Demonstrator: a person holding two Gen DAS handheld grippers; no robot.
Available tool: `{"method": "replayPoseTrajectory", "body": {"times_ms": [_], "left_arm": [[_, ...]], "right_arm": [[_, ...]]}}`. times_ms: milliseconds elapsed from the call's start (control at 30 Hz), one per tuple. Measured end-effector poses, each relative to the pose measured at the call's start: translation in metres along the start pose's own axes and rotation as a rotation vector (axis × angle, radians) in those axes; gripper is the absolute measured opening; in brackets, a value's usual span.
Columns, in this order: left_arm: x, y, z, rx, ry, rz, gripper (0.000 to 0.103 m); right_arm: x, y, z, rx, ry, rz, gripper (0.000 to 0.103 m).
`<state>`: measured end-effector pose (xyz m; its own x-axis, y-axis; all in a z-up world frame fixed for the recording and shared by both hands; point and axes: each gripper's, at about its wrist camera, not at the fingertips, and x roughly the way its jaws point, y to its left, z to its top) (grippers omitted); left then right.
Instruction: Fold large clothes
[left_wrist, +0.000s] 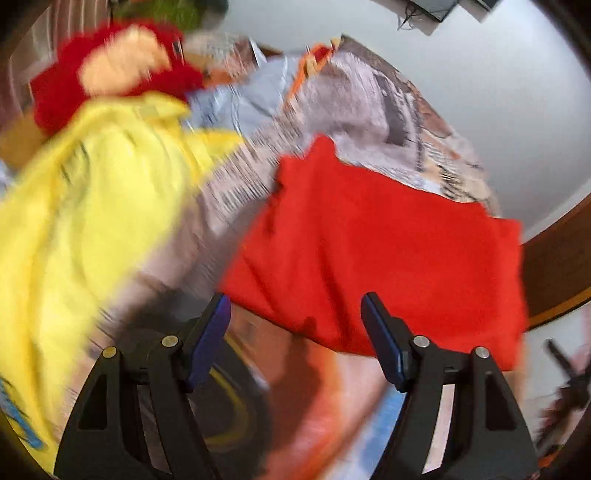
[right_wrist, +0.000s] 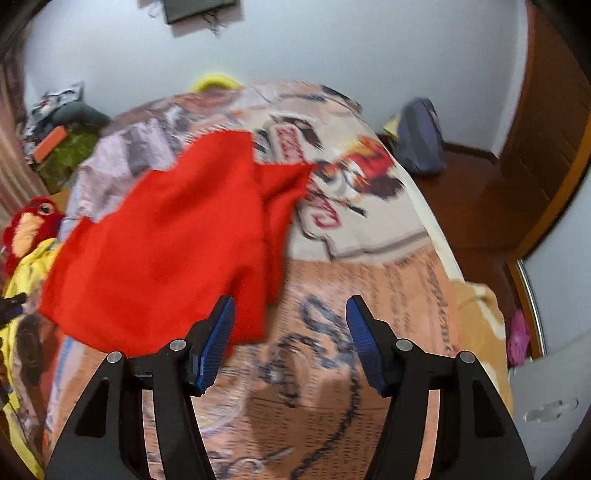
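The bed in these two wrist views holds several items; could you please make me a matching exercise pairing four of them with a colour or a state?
Column one:
1. Garment lying in front of both tongs
2. Garment heaped beside the plush toy
3. Plush toy
4. Left tongs

Column two:
A. Yellow
B. Open, nothing between the pads
C. Plain red, lying on the printed bedspread
D. Red fur with a pale orange patch

Pairs: 1-C, 2-A, 3-D, 4-B
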<state>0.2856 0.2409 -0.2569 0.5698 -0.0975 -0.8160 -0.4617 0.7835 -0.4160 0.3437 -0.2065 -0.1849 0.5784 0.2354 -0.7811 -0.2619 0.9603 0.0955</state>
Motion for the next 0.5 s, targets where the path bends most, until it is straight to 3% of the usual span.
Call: {"method": "replayPoseTrajectory", "body": {"times_ms": [100, 300, 433, 500], "left_arm": [[0.014, -0.003, -0.011, -0.062, 0.078, -0.116, 0.072], [0.051, -0.006, -0.025, -0.167, 0.220, -0.251, 0.072], [0.066, 0.011, -0.022, -0.294, 0.208, -0.303, 0.072], [0.069, 0.012, -0.012, -0.303, 0.177, -0.307, 0.072]], "right_arm": [[0.005, 0.017, 0.007, -0.042, -0.024, 0.027, 0.058], [0.011, 0.051, 0.011, -0.111, -0.037, 0.089, 0.058], [0.018, 0.063, 0.016, -0.082, -0.043, 0.161, 0.058], [0.023, 0.069, 0.017, -0.079, -0.040, 0.172, 0.058]]}}
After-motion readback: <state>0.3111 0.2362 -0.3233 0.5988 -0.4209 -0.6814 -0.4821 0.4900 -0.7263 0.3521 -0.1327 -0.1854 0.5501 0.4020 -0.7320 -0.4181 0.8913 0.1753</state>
